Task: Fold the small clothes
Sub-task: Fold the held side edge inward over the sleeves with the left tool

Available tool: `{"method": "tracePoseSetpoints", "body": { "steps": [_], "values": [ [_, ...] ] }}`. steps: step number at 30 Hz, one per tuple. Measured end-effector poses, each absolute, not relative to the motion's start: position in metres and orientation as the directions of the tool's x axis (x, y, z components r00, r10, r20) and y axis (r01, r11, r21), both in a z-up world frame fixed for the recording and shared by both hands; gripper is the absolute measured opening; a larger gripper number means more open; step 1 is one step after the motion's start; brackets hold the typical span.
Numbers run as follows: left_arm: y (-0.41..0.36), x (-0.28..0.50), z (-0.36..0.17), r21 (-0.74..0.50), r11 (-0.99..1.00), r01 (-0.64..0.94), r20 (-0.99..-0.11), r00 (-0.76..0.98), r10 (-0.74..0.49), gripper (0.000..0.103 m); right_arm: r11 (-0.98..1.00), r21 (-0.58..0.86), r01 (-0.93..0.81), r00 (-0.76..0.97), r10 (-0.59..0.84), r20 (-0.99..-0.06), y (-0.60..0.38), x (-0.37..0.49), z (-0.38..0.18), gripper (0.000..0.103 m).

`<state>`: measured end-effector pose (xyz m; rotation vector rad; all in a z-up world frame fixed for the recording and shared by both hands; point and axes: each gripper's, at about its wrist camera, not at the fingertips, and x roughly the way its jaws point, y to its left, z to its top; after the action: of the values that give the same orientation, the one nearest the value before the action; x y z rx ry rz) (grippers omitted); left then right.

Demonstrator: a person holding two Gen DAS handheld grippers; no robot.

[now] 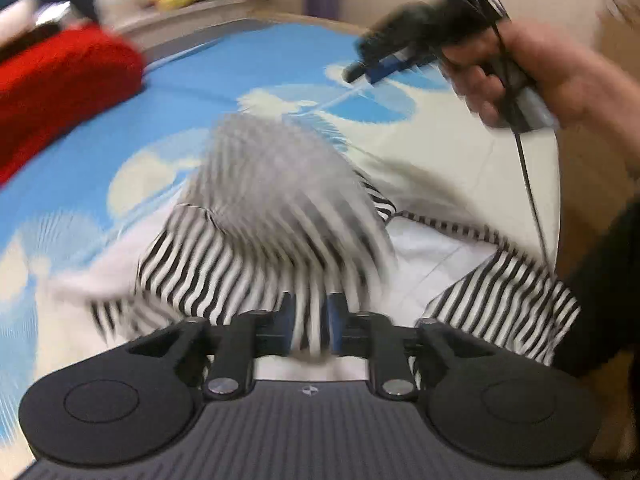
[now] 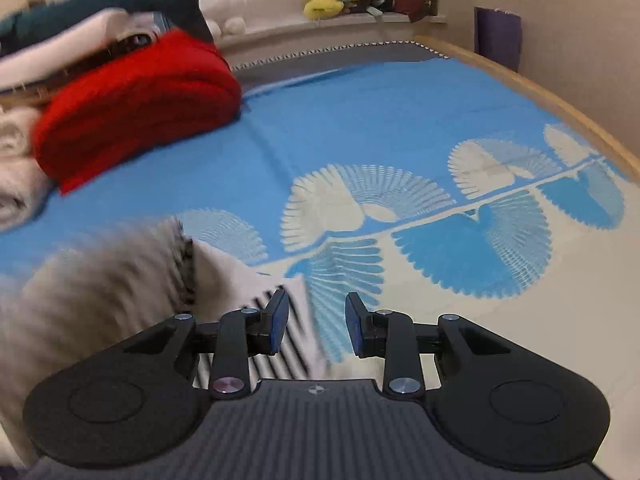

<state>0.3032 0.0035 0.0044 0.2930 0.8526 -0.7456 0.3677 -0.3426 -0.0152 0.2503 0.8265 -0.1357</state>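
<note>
My left gripper (image 1: 310, 330) is pinched on a bunch of the striped garment (image 1: 256, 236), the cloth running up between its two blue pads, so this end of the piece is mine already. From there the garment spreads away from me over the near part of the bed (image 2: 360, 120), blurred where it is lifted, with a striped flap trailing off toward my right side and a white lining showing between.

My right gripper (image 2: 317, 330) stands spread with nothing between its fingers, only the blue-and-white bedspread (image 2: 440, 248) beyond them. In its own view the garment (image 2: 120, 280) lies to the left, just beside the left finger and partly under it; it is not in the gap. Seen from the left wrist, that gripper (image 1: 362, 68) hangs above the far side of the cloth, well apart from my left one.

So I judge the fold turns on this: the free end lies left of and below my right tool, which must come across before it can close.
</note>
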Motion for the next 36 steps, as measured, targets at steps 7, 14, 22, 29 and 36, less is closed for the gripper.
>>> {"method": "tracePoseSetpoints", "body": {
  "steps": [7,14,22,29,36],
  "values": [
    [0.061,0.381,-0.021,-0.414,0.907,0.072,-0.776,0.493,-0.393,0.036,0.945,0.28,0.166,0.632,0.116,-0.766,-0.324,0.358,-0.026,0.035],
    [0.065,0.423,-0.082,-0.536,0.822,-0.192,-0.812,0.384,-0.44,0.036,0.932,0.319,0.172,0.481,0.203,-0.853,-0.3,0.362,-0.067,0.036],
    [0.049,0.424,-0.111,-0.513,0.831,-0.215,-0.838,0.336,-0.43,0.007,0.955,0.256,0.151,0.404,0.177,-0.897,-0.276,0.366,-0.098,0.036],
    [0.077,0.417,-0.021,-0.5,0.862,-0.081,-0.696,0.63,-0.344,0.005,0.863,0.458,0.215,0.521,0.296,-0.801,-0.299,0.367,-0.088,0.001],
    [0.104,0.408,-0.051,-0.51,0.842,-0.178,-0.799,0.461,-0.386,0.005,0.762,0.588,0.27,0.691,0.273,-0.67,-0.343,0.351,-0.056,0.001]
  ]
}}
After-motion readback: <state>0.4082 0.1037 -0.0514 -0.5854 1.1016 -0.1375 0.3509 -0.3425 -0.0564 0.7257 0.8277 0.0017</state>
